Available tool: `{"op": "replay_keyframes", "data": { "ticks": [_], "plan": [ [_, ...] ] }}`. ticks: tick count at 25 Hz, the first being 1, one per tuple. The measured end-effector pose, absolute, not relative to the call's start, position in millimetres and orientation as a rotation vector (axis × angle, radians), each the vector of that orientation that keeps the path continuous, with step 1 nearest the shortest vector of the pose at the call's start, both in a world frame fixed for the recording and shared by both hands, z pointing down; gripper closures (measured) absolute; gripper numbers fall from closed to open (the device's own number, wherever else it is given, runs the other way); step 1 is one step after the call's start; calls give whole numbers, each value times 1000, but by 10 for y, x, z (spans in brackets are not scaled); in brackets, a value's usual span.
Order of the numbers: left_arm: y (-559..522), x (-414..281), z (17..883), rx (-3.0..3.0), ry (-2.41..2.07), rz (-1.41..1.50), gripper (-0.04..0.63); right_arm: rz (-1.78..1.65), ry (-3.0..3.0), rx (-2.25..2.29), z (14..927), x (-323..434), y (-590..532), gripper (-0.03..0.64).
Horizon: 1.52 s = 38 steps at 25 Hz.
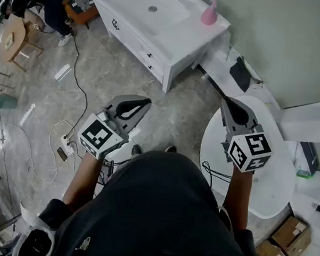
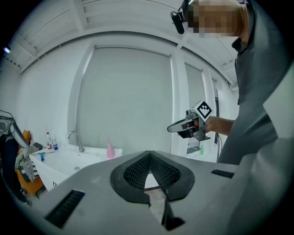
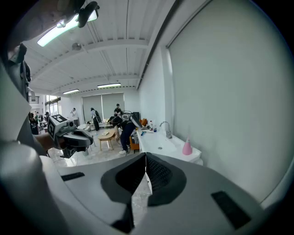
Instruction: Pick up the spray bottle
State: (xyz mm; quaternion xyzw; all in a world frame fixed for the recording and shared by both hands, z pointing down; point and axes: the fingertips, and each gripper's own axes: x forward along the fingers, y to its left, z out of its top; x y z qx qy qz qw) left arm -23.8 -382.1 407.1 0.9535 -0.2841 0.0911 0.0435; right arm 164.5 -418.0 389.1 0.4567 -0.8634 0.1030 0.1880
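The pink spray bottle [image 1: 209, 12] stands upright on the right end of a white vanity counter [image 1: 181, 31], close to the wall. It also shows as the small pink bottle [image 2: 110, 149] in the left gripper view and the pink bottle [image 3: 187, 148] in the right gripper view. My left gripper [image 1: 142, 101] hangs over the floor, well short of the vanity, shut with nothing in it. My right gripper [image 1: 227, 100] is held over the edge of a round white table, also shut and empty. Both point roughly toward the vanity, far from the bottle.
The vanity has a sink basin [image 1: 154, 8], a faucet [image 2: 76, 137] and small bottles [image 2: 50, 141] at its far end. A round white table [image 1: 269, 186] lies under my right arm. Cables and a power strip [image 1: 66, 143] lie on the floor; cardboard boxes [image 1: 285, 240] at lower right.
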Motion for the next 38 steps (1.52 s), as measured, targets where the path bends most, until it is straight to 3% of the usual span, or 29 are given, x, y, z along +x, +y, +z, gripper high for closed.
{"op": "replay_keyframes", "data": {
  "ticks": [18, 38],
  "plan": [
    [-3969, 374, 4163, 2932, -758, 333, 592, 370, -2392, 1353, 4087, 2251, -4314, 608],
    [-5021, -773, 4101, 2992, -606, 279, 592, 368, -2282, 1490, 3970, 1158, -5027, 607]
  ]
}}
